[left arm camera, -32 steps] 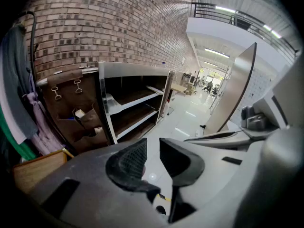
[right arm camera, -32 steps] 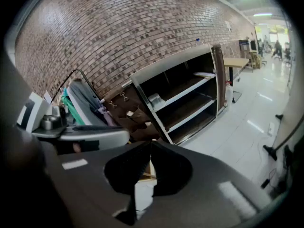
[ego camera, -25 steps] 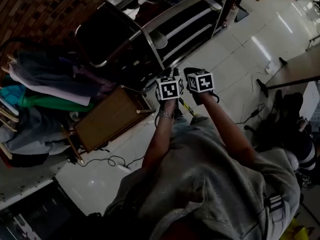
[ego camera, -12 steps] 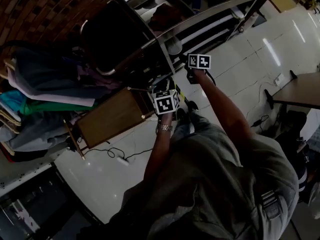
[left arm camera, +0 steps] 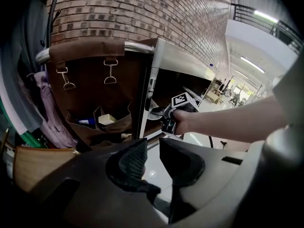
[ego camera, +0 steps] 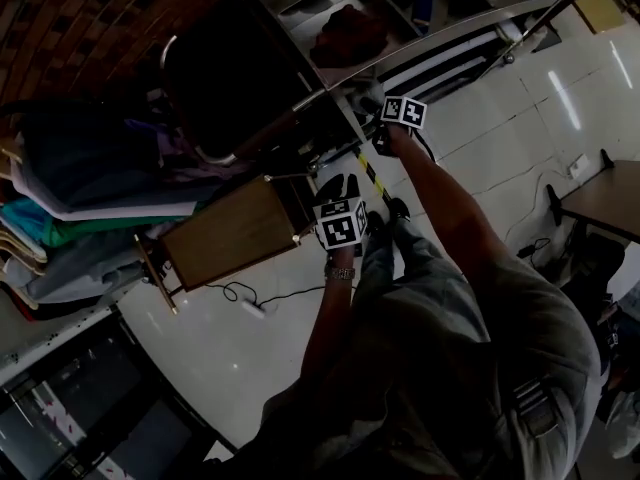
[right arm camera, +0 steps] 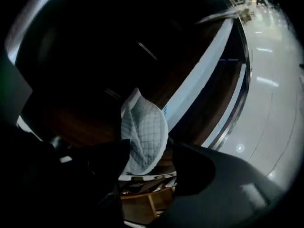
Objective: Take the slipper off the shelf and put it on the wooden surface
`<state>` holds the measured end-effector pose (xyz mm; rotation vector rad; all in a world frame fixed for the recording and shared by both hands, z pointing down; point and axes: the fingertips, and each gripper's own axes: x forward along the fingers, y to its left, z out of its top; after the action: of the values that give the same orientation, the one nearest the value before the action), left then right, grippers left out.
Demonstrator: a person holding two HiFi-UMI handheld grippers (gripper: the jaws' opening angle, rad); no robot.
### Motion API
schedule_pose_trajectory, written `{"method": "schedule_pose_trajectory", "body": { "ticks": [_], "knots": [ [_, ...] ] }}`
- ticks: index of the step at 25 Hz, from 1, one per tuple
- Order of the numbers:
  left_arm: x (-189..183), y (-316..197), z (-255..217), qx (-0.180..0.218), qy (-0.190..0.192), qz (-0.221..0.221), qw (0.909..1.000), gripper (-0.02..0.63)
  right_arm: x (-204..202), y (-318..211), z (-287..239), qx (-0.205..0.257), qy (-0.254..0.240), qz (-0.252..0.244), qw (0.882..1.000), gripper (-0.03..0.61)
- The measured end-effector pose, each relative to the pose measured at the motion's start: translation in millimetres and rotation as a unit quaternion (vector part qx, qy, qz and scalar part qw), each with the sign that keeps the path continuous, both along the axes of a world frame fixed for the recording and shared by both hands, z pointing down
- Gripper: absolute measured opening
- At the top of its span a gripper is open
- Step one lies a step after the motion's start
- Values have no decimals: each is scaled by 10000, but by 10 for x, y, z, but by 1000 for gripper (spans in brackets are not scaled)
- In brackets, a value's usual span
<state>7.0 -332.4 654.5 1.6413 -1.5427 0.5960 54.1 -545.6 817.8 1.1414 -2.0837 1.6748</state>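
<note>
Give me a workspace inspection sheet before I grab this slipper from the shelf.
Surface: wooden surface, nothing seen on it.
Job's things: white quilted slipper upright in the metal shelf.
Clutter: brown hanging pouches holding small items.
Grippers: right gripper fingers opening, slipper between them; left gripper narrowly open, empty.
Cables: cable on the floor beside the wooden surface.
Surroundings: brick wall, pile of clothes, glossy white floor.

The bottom of the slipper (right arm camera: 142, 127), between the opening right tongs (right arm camera: 147, 148), hides behind them, and the shelf (right arm camera: 95, 56) at the upper left is too dark to see.
</note>
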Motion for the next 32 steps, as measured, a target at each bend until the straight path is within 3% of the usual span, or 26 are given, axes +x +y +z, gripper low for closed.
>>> {"method": "schedule_pose_trajectory", "body": {
  "ticks": [3,8,11,15,18,22,26,32],
  "knots": [
    [30,-41,55,-32,8,-13,10000,84,-42,-94,-74,109,-176,12,9998,173],
    [84,-143,-1,48,-22,11,10000,84,102,-17,-615,1198,366,-522,9908,51],
    [201,-307,-163,224,47,106,9997,84,510,215,-939,1590,1055,-719,9790,46],
    [476,-515,-340,415,-43,302,9987,78,1255,734,-1212,1725,1853,-551,9658,44],
    [728,-638,-413,560,-286,391,9973,60,1634,1003,-1295,1715,2046,-451,9626,44],
    [1126,-557,-450,518,29,529,9973,60,1994,1188,-1355,1688,2044,-190,9640,44],
    [1205,-252,-458,472,22,677,9966,60,2120,1428,-1398,1758,2045,-94,9629,44],
    [645,411,-559,543,-72,385,9978,60,1805,2324,-1432,2022,2104,-135,9564,44]
  ]
}}
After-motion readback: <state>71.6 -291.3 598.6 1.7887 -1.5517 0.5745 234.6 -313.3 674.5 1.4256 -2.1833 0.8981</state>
